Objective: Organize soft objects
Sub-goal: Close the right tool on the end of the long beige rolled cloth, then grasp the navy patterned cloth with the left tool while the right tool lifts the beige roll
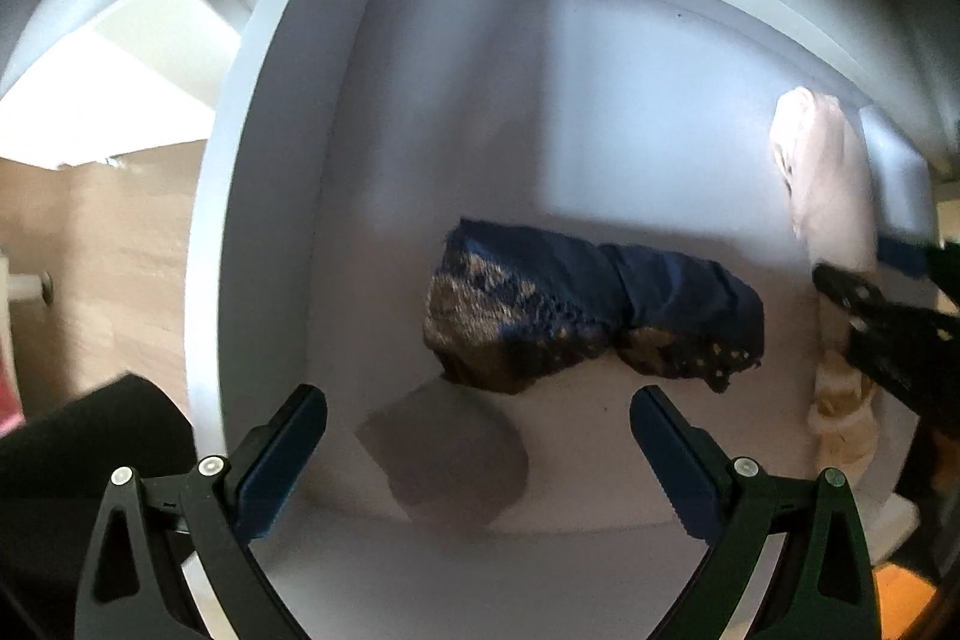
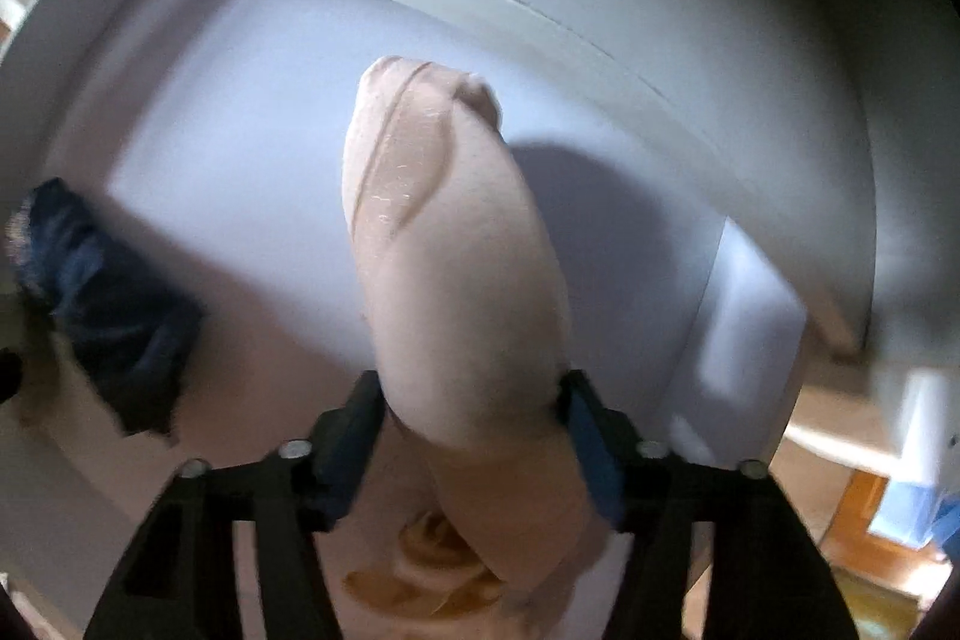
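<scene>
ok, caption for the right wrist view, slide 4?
Right tongs clamp a rolled beige cloth inside a white shelf compartment, with a dark blue bundle lying at left.

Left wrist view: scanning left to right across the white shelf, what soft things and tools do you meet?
Navy rolled garment → pale pink rolled cloth → right hand-held gripper gripping that cloth at the frame's right edge.

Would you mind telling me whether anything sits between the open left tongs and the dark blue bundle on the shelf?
Nothing visible does: only bare white shelf lies between the left tongs and the dark blue bundle.
</scene>
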Motion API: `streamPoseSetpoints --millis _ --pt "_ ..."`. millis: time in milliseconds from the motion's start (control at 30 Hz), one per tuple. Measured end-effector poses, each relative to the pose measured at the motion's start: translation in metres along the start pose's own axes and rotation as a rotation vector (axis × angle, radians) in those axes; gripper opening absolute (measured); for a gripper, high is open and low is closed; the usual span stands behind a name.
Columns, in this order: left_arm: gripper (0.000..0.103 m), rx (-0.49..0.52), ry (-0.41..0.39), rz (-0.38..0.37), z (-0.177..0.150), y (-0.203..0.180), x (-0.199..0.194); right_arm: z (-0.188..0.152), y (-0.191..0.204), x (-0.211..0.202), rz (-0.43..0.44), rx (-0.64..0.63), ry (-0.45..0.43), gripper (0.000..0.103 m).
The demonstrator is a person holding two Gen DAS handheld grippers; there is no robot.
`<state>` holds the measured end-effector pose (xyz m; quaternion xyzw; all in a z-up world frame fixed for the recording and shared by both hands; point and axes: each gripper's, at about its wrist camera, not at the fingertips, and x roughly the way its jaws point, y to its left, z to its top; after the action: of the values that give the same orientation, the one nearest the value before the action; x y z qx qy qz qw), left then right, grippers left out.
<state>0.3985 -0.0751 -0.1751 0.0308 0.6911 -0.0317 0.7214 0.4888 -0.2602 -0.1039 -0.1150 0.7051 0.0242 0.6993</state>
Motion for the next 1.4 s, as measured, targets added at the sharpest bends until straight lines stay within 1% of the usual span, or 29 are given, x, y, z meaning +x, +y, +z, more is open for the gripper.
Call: streamPoseSetpoints --millis 33,67,100,133,233,267,333,400,467,500,533,600,633,700,733,767,867,900,933,967,1000,1033,1067,1100,1167,1233,1300,1333,1400 --pt "0.102 0.022 -0.01 0.016 0.002 -0.003 0.0 -0.004 -0.003 -0.002 0.083 0.054 0.016 0.055" --pt "0.102 0.039 -0.017 0.024 0.004 -0.005 0.0 -0.01 -0.006 -0.003 0.189 0.129 0.039 0.054" --pt "0.102 0.057 -0.022 0.032 0.006 -0.008 0.003 -0.014 -0.008 -0.003 0.243 0.172 0.05 0.054" --pt "0.102 0.077 -0.024 0.044 0.008 -0.01 0.004 -0.017 -0.009 -0.003 0.265 0.19 0.048 0.055" --pt "0.102 0.141 -0.029 0.059 0.014 -0.019 0.011 -0.018 -0.016 -0.002 0.26 0.17 0.011 0.059" --pt "0.102 0.151 -0.028 0.06 0.014 -0.02 0.012 -0.02 -0.013 -0.003 0.259 0.165 0.015 0.059" --pt "0.103 0.173 -0.024 0.051 0.015 -0.024 0.017 -0.022 -0.006 -0.004 0.25 0.163 0.025 0.064" --pt "0.103 0.215 -0.017 0.058 0.018 -0.031 0.025 -0.018 0.001 -0.001 0.237 0.154 0.042 0.066" --pt "0.103 0.238 0.008 0.054 0.019 -0.034 0.033 -0.02 0.007 0.001 0.196 0.118 0.054 0.066" --pt "0.103 0.235 0.033 0.039 0.019 -0.036 0.038 -0.021 0.008 0.0 0.188 0.11 0.057 0.063" --pt "0.103 0.226 0.063 0.005 0.017 -0.037 0.042 -0.022 0.006 -0.001 0.195 0.127 0.056 0.06" --pt "0.103 0.225 0.129 -0.067 0.014 -0.043 0.052 -0.025 -0.004 0.001 0.222 0.211 0.067 0.057" --pt "0.103 0.247 0.157 -0.096 0.009 -0.049 0.054 -0.029 -0.01 0.0 0.216 0.251 0.079 0.056" --pt "0.103 0.309 0.198 -0.124 0.001 -0.062 0.055 -0.037 -0.018 -0.002 0.174 0.287 0.097 0.054" --pt "0.103 0.349 0.208 -0.136 -0.004 -0.07 0.052 -0.04 -0.02 -0.002 0.165 0.296 0.102 0.054" --pt "0.103 0.363 0.208 -0.144 -0.005 -0.073 0.049 -0.043 -0.022 -0.002 0.171 0.312 0.106 0.054" --pt "0.103 0.342 0.156 -0.175 0.0 -0.074 0.036 -0.042 -0.026 -0.001 0.185 0.319 0.102 0.054" --pt "0.103 0.324 0.119 -0.159 0.007 -0.071 0.031 -0.041 -0.03 -0.002 0.185 0.317 0.102 0.054" --pt "0.103 0.315 0.064 -0.105 0.015 -0.066 0.027 -0.041 -0.029 -0.003 0.184 0.317 0.101 0.054" --pt "0.103 0.319 0.027 -0.049 0.021 -0.065 0.026 -0.037 -0.031 0.0 0.183 0.316 0.101 0.054" --pt "0.103 0.327 -0.003 0.01 0.026 -0.063 0.027 -0.035 -0.044 0.012 0.182 0.313 0.101 0.054" --pt "0.103 0.338 -0.033 0.075 0.032 -0.06 0.031 -0.036 -0.044 0.012 0.181 0.313 0.101 0.054" --pt "0.103 0.338 -0.04 0.093 0.036 -0.058 0.034 -0.027 -0.039 0.014 0.181 0.312 0.102 0.054" --pt "0.103 0.333 -0.034 0.089 0.04 -0.056 0.041 -0.026 -0.039 0.014 0.18 0.309 0.103 0.054" --pt "0.103 0.326 0.027 0.039 0.046 -0.053 0.057 -0.02 -0.037 0.013 0.18 0.305 0.102 0.054" --pt "0.103 0.309 0.097 -0.001 0.044 -0.054 0.067 -0.022 -0.036 0.012 0.186 0.311 0.101 0.054" --pt "0.103 0.322 0.173 -0.116 0.036 -0.067 0.07 -0.023 -0.04 0.012 0.191 0.317 0.1 0.054" --pt "0.103 0.349 0.184 -0.157 0.032 -0.076 0.066 -0.023 -0.041 0.012 0.194 0.321 0.101 0.054" --pt "0.103 0.386 0.181 -0.188 0.027 -0.088 0.058 -0.023 -0.041 0.012 0.191 0.318 0.102 0.054"
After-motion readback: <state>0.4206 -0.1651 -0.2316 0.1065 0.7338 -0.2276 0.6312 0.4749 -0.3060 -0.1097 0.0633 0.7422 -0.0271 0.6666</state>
